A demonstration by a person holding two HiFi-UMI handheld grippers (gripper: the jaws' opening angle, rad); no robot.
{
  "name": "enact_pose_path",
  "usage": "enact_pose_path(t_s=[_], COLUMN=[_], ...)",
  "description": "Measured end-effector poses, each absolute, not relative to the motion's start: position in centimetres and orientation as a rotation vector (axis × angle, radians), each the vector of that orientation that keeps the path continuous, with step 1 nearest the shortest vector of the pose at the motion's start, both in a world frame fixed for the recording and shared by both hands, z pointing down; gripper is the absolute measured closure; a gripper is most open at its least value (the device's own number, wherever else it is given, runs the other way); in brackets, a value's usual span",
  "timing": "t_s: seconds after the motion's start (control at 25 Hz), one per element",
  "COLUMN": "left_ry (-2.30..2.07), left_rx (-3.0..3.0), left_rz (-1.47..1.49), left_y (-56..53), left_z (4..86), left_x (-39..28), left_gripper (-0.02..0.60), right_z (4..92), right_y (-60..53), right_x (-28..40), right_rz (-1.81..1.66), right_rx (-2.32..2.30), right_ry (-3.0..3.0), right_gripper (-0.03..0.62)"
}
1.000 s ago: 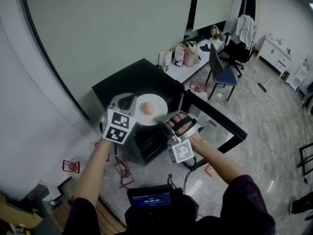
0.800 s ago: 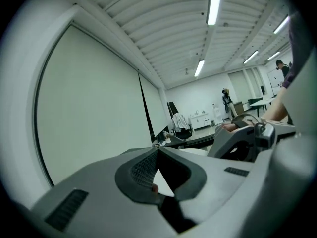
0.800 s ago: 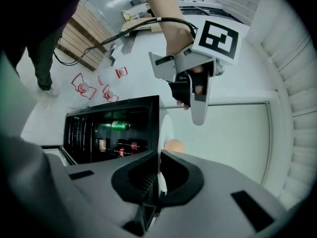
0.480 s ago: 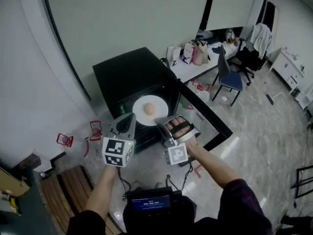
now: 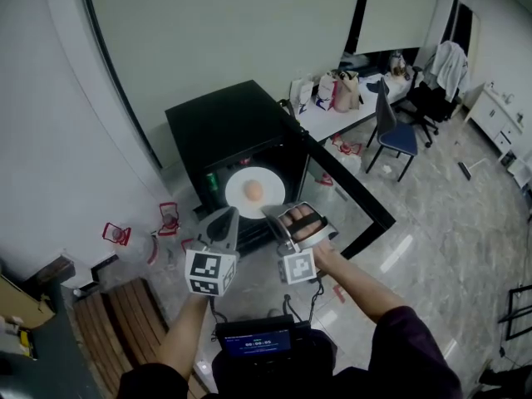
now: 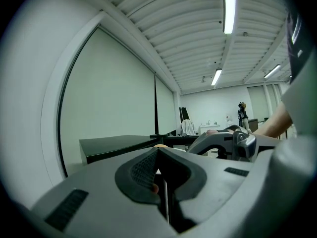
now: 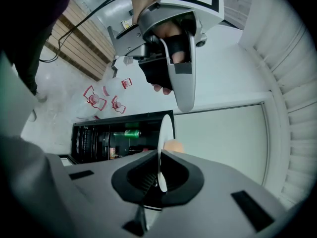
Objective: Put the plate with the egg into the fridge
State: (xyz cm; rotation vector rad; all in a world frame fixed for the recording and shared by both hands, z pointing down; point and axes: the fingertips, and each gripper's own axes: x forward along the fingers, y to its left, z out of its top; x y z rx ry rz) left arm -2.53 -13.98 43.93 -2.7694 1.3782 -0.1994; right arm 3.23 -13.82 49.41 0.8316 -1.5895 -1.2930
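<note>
Jaws of the right gripper (image 7: 159, 155) pinch the near rim of the white plate (image 5: 237, 191), which carries 1 egg (image 5: 253, 191). The left gripper (image 5: 224, 223) hangs beside it, closed on nothing. Just beyond the plate stands the black fridge (image 5: 220, 127), door open, so a straight push forward by the right hand looks due.
</note>
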Motion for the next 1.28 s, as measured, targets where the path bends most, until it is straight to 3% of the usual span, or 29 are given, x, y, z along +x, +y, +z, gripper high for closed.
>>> enact_pose_path(t_s=[0.72, 1.0, 1.28], left_ry=[1.367, 1.368, 1.464], left_rx=[-2.766, -2.804, -2.814], left_rz=[-0.216, -0.267, -0.325], left_y=[-14.7, -16.1, -20.2], left_z=[45.5, 51.3, 60.9], left_x=[-4.6, -4.8, -5.0], left_gripper=[0.572, 0.572, 0.572], right_z=[51.3, 56.5, 67.2], right_y=[-14.9, -17.8, -24.3], right_x=[1.8, 1.1, 0.6], right_rz=[-1.256, -1.249, -1.211], right_rx=[0.811, 0.791, 0.677], right_ry=[-1.580, -1.558, -1.557], right_gripper=[0.574, 0.574, 0.574])
